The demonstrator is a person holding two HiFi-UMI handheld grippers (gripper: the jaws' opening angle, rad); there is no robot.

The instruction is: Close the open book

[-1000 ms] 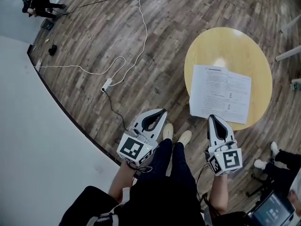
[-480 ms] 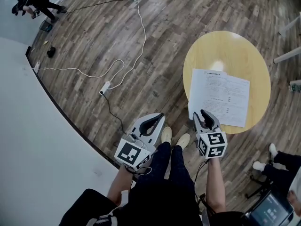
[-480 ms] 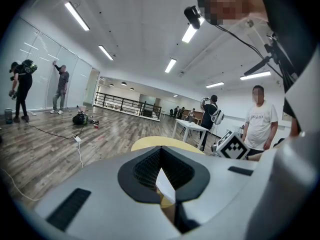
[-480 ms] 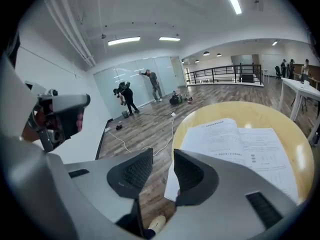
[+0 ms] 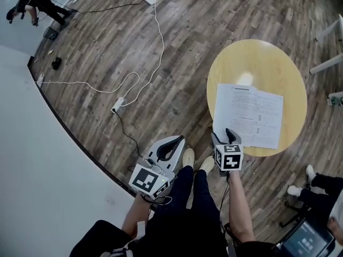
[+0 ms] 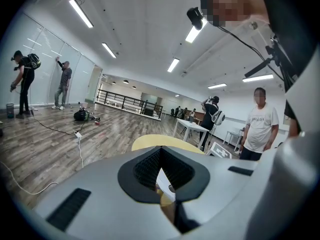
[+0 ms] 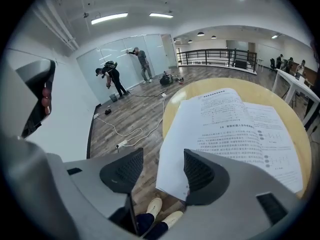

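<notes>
- Dark wood-plank floor [image 5: 134, 47]: open area. It plays no part in the task.
- Round yellow wooden table [image 5: 257, 58]: stands ahead and to the right of the person. Apart from the book, its top is bare.
- Open white-paged book [image 5: 247, 114]: lies flat on the near half of the table, both printed pages face up. Its near left corner reaches the table rim and appears to overhang it. The book is not yet closed.
- Right gripper [image 5: 225, 135]: angled down at that near left corner. Its jaws have just been opening and now stand wide. In the right gripper view [image 7: 162, 171], the corner of the left page lies between the jaws. The right-hand pad overlaps the page edge, but neither pad presses on it.
- Left gripper [image 5: 178, 140]: held apart over the floor, left of the table. In the left gripper view [image 6: 161, 149], the jaw tips meet and nothing is gripped.
- White cable [image 5: 155, 52] with white power strip [image 5: 117, 105]: trails across the floor, well apart from the table.
- Step in hand, as judged: approach to take hold of the left page.
- Next move, as judged: pinch the corner, taking the full left half if possible. Then lift it and swing it over the spine onto the right page. A single sheet would bend or slip.
</notes>
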